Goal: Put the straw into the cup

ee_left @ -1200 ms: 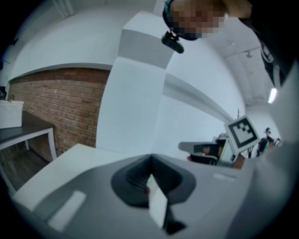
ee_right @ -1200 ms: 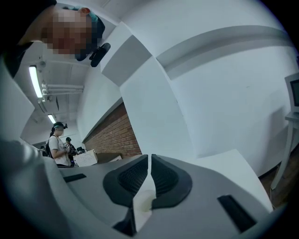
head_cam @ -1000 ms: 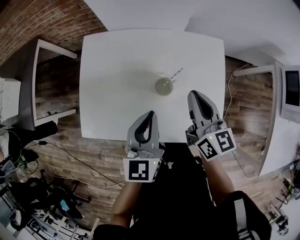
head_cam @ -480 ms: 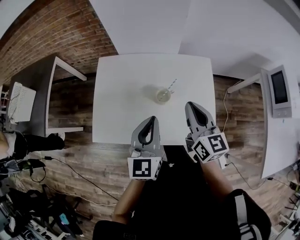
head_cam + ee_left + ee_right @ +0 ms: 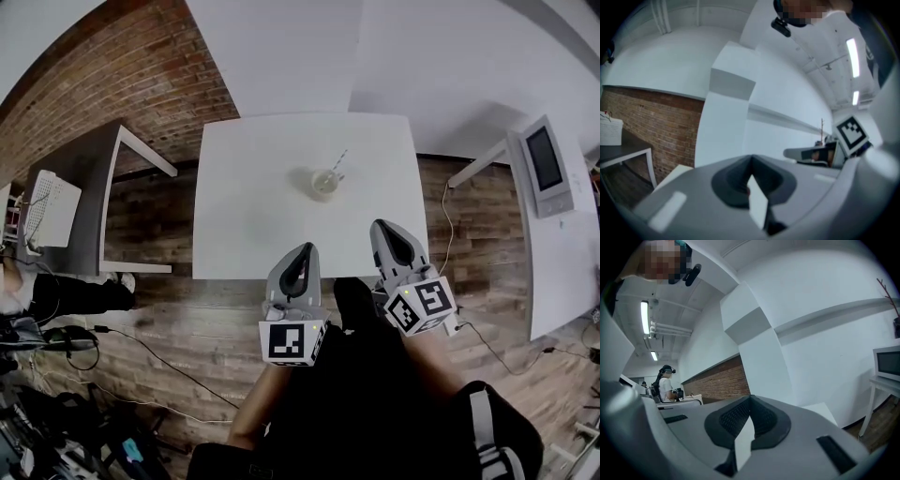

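A clear cup (image 5: pixel 324 182) stands on the white table (image 5: pixel 253 216), right of its middle, and a striped straw (image 5: pixel 338 161) sticks out of it, leaning up to the right. Both grippers hang in front of the table's near edge, over the wooden floor and well short of the cup. My left gripper (image 5: pixel 302 251) is shut and holds nothing. Just as bare, my right gripper (image 5: pixel 384 230) is shut too. In the left gripper view the left gripper (image 5: pixel 751 160) points up at a white wall, and in the right gripper view the right gripper (image 5: pixel 750 399) does the same; neither shows the cup.
A grey desk (image 5: pixel 70 192) stands to the left by the brick wall. On the right is a white counter with a small screen (image 5: pixel 547 169). Cables (image 5: pixel 150 352) lie on the floor at the lower left. Another person (image 5: pixel 665 383) stands far off in the right gripper view.
The table with the cup looks smaller and farther away. Both grippers have drawn back from over its near edge to above the floor, both still shut.
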